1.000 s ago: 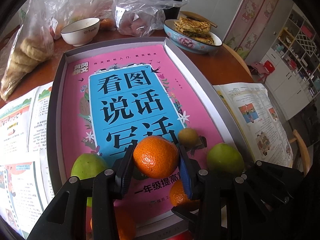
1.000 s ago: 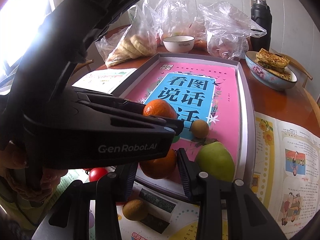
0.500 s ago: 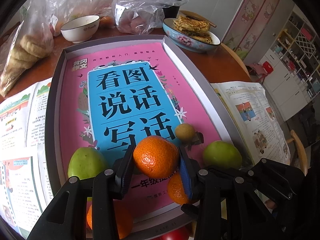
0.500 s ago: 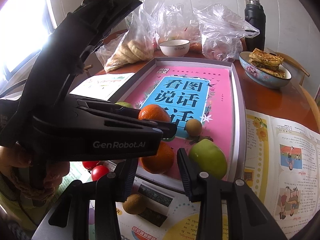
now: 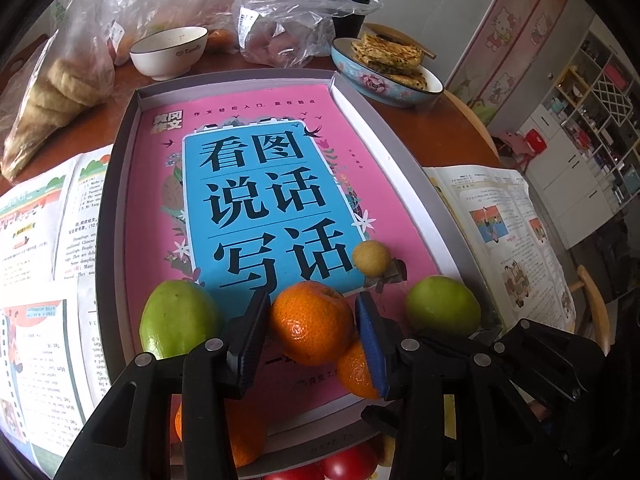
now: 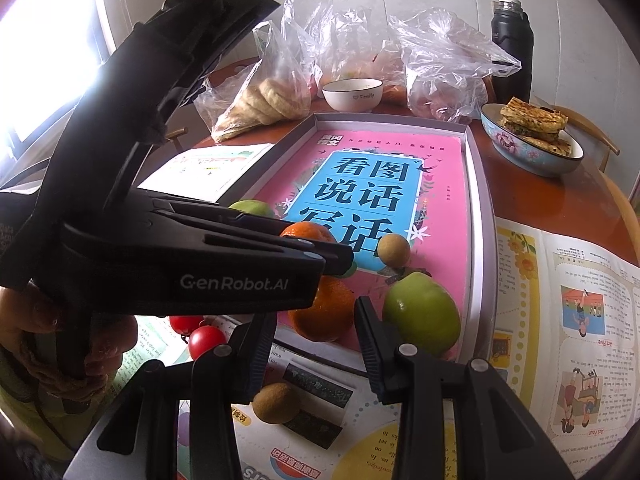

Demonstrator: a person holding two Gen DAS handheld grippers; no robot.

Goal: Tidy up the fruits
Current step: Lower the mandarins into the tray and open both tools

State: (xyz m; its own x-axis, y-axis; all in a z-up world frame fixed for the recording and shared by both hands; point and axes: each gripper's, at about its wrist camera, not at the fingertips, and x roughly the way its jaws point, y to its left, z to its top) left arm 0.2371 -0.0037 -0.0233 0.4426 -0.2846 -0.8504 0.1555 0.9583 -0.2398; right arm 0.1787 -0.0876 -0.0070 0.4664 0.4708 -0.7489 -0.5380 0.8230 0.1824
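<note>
left gripper opening around orange | right gripper released, empty | tray far half clear

The left black two-finger gripper, at the lower centre of its frame, points steeply downward; its jaws are opening, with a round orange mandarin between them. The right black two-finger gripper, lower centre, hangs empty, jaws apart. A hand grips the left handle at lower left.
</note>
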